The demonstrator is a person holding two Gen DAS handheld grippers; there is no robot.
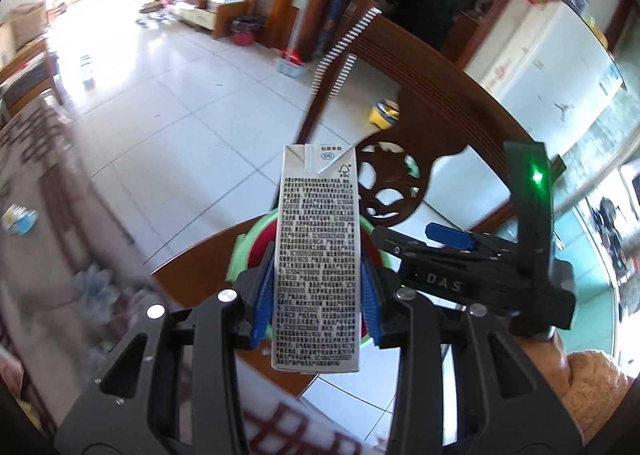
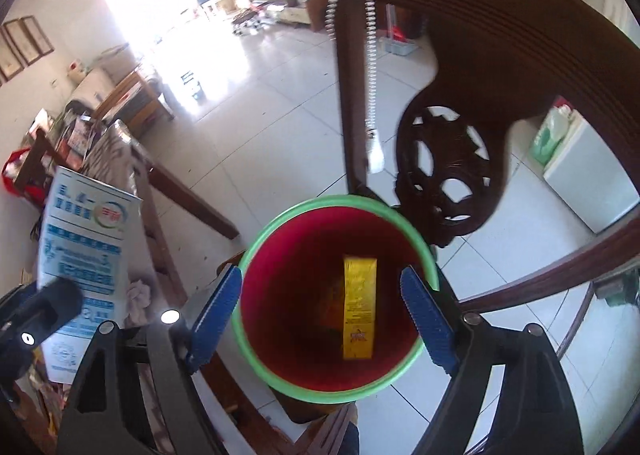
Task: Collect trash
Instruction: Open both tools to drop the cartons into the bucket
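Left gripper [image 1: 316,295]: pinched a grey drink carton [image 1: 318,255] upright between its blue pads [image 1: 262,307], one pad on each narrow side.
Grey drink carton: printed side faced the lens; its base hung below the pads and its top rose above them. In the right wrist view the same carton [image 2: 86,255] showed a blue-and-white face, off to that gripper's left.
Right gripper [image 2: 324,311]: fingers spread wide, holding nothing, one blue pad [image 2: 428,319] either side of the bin's mouth; its body [image 1: 472,275] lay just right of the carton.
Red bin [image 2: 288,295]: directly ahead of the right gripper, green rim [image 2: 340,200] fully in sight. A yellow carton [image 2: 359,307] stood inside against the far wall.
Hidden: from the left wrist view the grey carton covered most of the bin [image 1: 260,251]; only slivers of rim showed.
Blurred: the table edge [image 1: 52,175] far left.
Room: a carved wooden chair back [image 2: 452,175] stood just beyond the rim; open tiled floor [image 1: 180,95] lay beyond the bin to the left.
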